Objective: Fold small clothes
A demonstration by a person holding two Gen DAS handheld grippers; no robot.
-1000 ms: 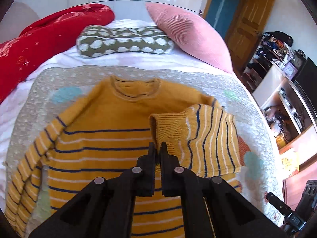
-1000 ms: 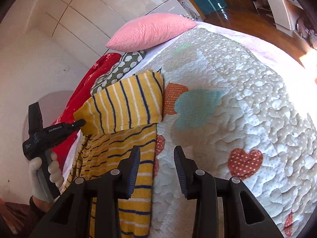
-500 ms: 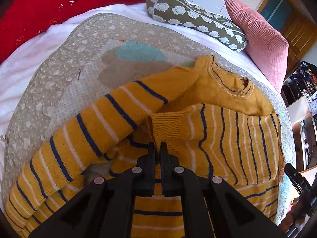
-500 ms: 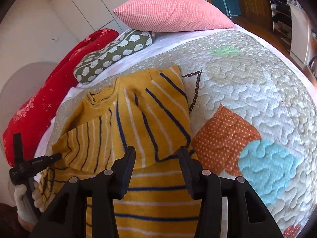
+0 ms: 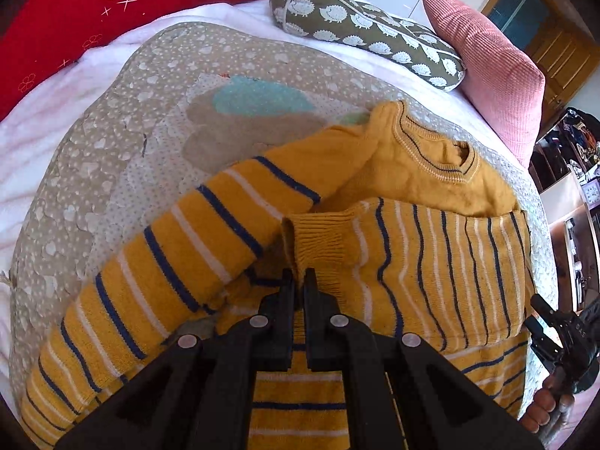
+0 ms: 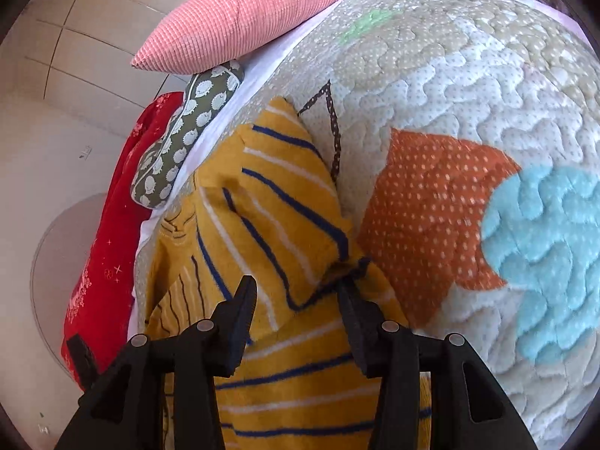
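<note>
A small mustard sweater (image 5: pixel 408 183) with navy and white stripes lies on the quilted bed cover (image 5: pixel 93 172). One sleeve is folded across its chest, and my left gripper (image 5: pixel 299 281) is shut on that sleeve's ribbed cuff (image 5: pixel 318 236). The other sleeve (image 5: pixel 168 258) lies slanted at the left. In the right wrist view the folded sleeve's outer fold (image 6: pixel 285 225) sits between the closing jaws of my right gripper (image 6: pixel 296 296); the right finger touches the cloth and a gap shows at the left finger. The right gripper (image 5: pixel 555 337) also shows at the left wrist view's right edge, in a hand.
A pink cushion (image 5: pixel 483 45), a green hedgehog-print pillow (image 5: pixel 360 26) and a red blanket (image 5: pixel 56 26) lie at the head of the bed. Shelves and a wooden door stand beyond the bed's right side. The quilt (image 6: pixel 468 150) is bare to the right of the sweater.
My left gripper has carried the cuff leftward and lower over the sweater. My right gripper has come in from the quilt to the sleeve's outer fold, which now lies between its jaws.
</note>
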